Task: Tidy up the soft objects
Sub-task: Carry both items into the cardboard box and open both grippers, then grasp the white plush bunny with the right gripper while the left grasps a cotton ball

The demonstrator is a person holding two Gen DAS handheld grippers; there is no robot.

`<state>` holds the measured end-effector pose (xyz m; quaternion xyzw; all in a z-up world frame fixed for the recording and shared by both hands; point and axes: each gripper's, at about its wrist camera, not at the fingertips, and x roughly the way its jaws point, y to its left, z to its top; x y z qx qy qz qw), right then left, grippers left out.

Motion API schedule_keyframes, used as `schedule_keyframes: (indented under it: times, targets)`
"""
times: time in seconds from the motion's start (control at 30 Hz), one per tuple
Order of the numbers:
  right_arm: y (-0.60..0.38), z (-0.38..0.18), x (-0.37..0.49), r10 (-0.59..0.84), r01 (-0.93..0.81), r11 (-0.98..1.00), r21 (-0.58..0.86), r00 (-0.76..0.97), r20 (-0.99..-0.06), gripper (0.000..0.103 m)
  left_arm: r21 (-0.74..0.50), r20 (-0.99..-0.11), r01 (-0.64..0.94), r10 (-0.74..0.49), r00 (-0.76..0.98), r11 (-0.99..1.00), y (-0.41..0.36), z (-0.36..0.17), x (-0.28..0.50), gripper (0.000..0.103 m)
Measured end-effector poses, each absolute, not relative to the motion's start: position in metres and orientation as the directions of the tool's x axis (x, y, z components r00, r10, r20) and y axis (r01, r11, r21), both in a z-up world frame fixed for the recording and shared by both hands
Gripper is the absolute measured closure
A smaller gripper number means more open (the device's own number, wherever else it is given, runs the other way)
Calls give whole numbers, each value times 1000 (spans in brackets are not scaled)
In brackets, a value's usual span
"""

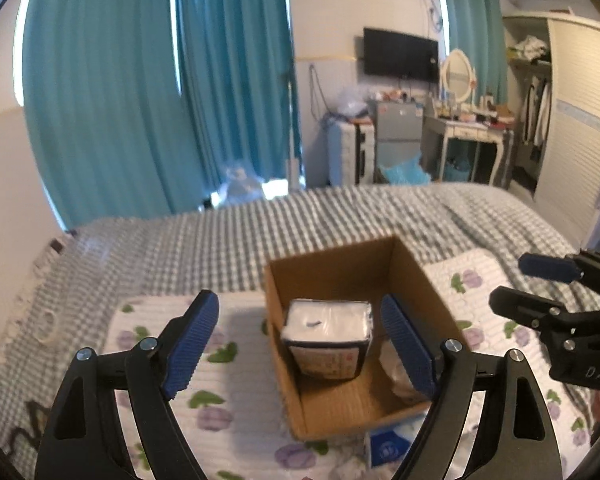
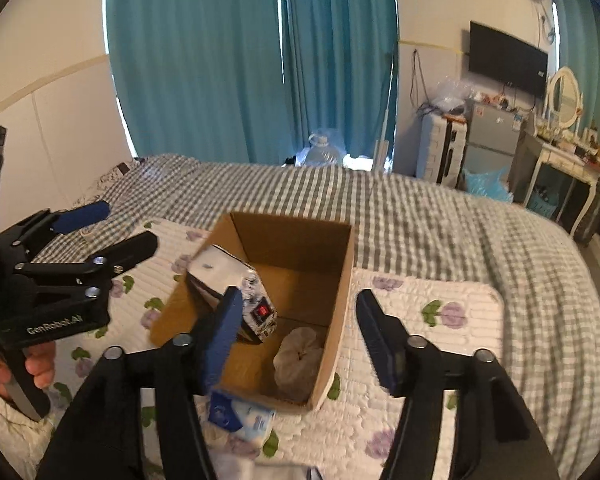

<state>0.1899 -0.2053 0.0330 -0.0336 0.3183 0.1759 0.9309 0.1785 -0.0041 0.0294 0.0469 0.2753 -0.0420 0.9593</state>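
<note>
An open cardboard box (image 1: 412, 276) (image 2: 340, 280) stands on a floral quilted pad on the bed. Inside it a white tissue pack with a dark label (image 1: 327, 336) (image 2: 230, 284) leans against the left wall. A whitish crumpled soft bundle (image 1: 398, 372) (image 2: 298, 354) lies in the box's near right corner. A blue-and-white tissue pack (image 1: 388, 446) (image 2: 240, 416) lies on the pad just in front of the box. My left gripper (image 1: 300, 344) (image 2: 100, 224) is open and empty, above the box's near side. My right gripper (image 2: 296, 336) (image 1: 512, 284) is open and empty over the box's near right edge.
The floral quilted pad (image 1: 220, 360) (image 2: 440, 320) lies on a grey checked bedspread (image 1: 300, 216) (image 2: 420, 208). Teal curtains hang behind the bed. A dresser with a mirror (image 1: 464, 128), a small fridge and a wardrobe stand at the far right.
</note>
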Motion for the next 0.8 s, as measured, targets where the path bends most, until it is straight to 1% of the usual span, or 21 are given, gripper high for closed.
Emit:
schedule_keyframes:
  times: [0.03,0.07,0.1,0.17,0.23,0.3,0.4,0.47,0.63,0.73,0.8]
  targets:
    - [-205,43,179,298,-346,937,37,744,-597,38,68,-521,106,-55,852,992,-3,37,168,6]
    - [-205,53,168,289,-342,939,25,752,-592,34,68,-501,105,-57,863,992,-2,47,153,2]
    - [-205,60,158,283,-338,941,18,757,-589,31,67,-482,107,-62,874,992,-2,55,140,0]
    - [-204,74,134,271,-331,944,6,763,-586,19,67,-462,112,-69,884,991,0,66,119,0]
    - [-200,82,108,266,-329,944,-1,765,-586,15,59,-461,120,-80,884,991,1,70,99,0]
    - [-197,79,87,271,-341,940,-4,754,-598,15,53,-476,122,-82,876,991,4,67,78,0]
    - [-188,62,58,259,-354,935,-27,733,-630,15,54,-541,113,-66,838,992,10,48,58,0]
    - [-178,39,42,251,-368,929,-41,707,-661,15,53,-582,107,-56,811,993,13,28,48,0]
    - [-158,-30,27,246,-389,921,-9,600,-761,15,59,-683,68,-9,731,996,24,-32,31,0]
    - [-149,-73,29,245,-393,919,25,523,-816,15,95,-736,45,39,676,994,25,-72,26,0]
    - [-141,-97,32,247,-398,916,47,469,-848,20,92,-759,54,35,651,994,25,-89,22,0]
